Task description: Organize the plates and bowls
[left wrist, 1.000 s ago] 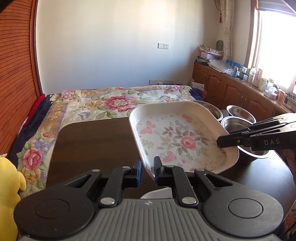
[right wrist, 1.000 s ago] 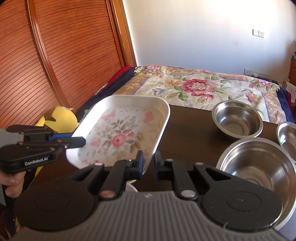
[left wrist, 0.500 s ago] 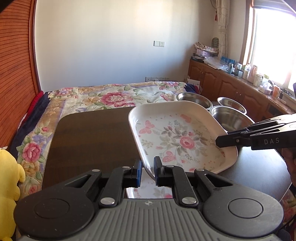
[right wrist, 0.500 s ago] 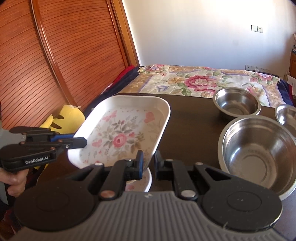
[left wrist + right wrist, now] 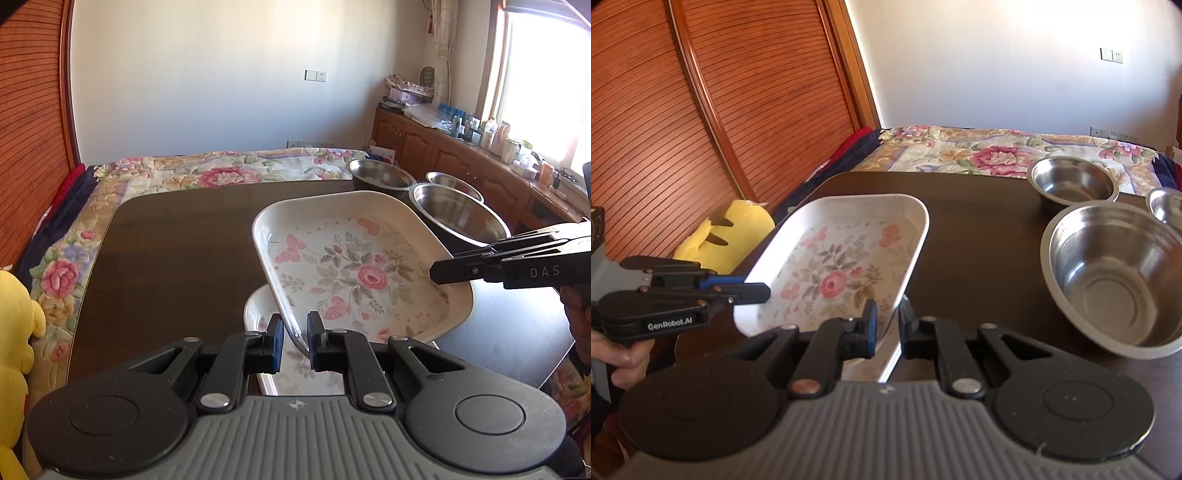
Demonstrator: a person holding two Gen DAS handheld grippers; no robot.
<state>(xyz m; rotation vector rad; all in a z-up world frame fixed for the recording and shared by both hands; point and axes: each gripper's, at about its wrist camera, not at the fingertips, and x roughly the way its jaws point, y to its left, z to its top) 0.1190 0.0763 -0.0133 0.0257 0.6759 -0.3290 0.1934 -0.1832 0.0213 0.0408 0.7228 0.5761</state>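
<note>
1. Right gripper (image 5: 886,325) is clamped on the near rim of the floral tray (image 5: 842,258).
2. Left gripper (image 5: 753,290) pinches its left edge.
3. Three steel bowls (image 5: 1115,273) sit to the right on the dark table (image 5: 979,240).
4. Yellow plush (image 5: 727,236) far left.

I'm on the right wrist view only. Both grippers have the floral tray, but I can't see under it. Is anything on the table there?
Observer: Yes. The left wrist view shows a second floral plate on the table, right beneath the tray. Its left rim pokes out.
Operator: Is the left gripper actually on the rim?
Observer: Yes. The left gripper is shut on the tray's near rim, with the edge running between its pads.
Operator: How does mine look from outside?
Observer: The right gripper is clamped on the tray's right-hand rim, just in front of the big steel bowl.
</note>
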